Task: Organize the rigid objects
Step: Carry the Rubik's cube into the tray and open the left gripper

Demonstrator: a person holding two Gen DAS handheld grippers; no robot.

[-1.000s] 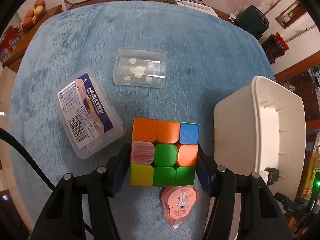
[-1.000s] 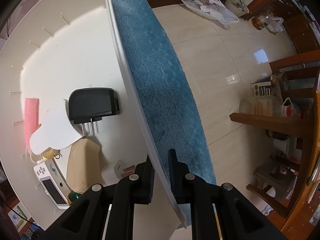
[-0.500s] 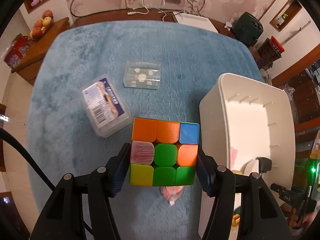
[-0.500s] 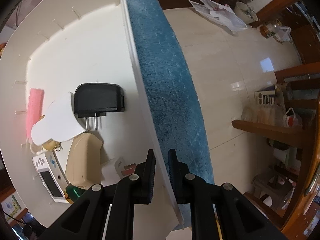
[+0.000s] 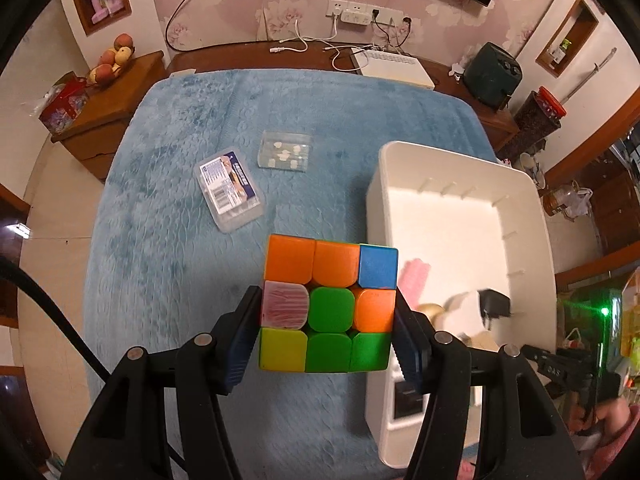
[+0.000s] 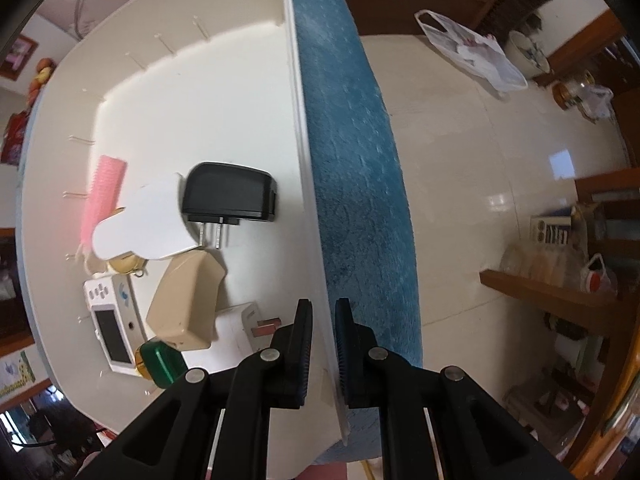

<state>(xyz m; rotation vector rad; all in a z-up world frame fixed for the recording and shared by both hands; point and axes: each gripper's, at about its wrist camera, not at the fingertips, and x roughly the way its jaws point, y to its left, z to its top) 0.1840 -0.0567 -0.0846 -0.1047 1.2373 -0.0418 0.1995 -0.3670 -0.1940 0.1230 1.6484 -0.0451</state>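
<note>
The left gripper (image 5: 326, 332) clamps the puzzle cube (image 5: 330, 306) between its pads, above the blue cloth (image 5: 168, 248) beside the white bin (image 5: 460, 216). The right gripper (image 6: 322, 344) pinches the bin's wall.

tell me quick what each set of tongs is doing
Left tongs: shut on the puzzle cube.
Right tongs: shut on the white bin's wall.

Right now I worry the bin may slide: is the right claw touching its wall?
Touching: the right wrist view shows the right claw pinching the bin's wall.
</note>
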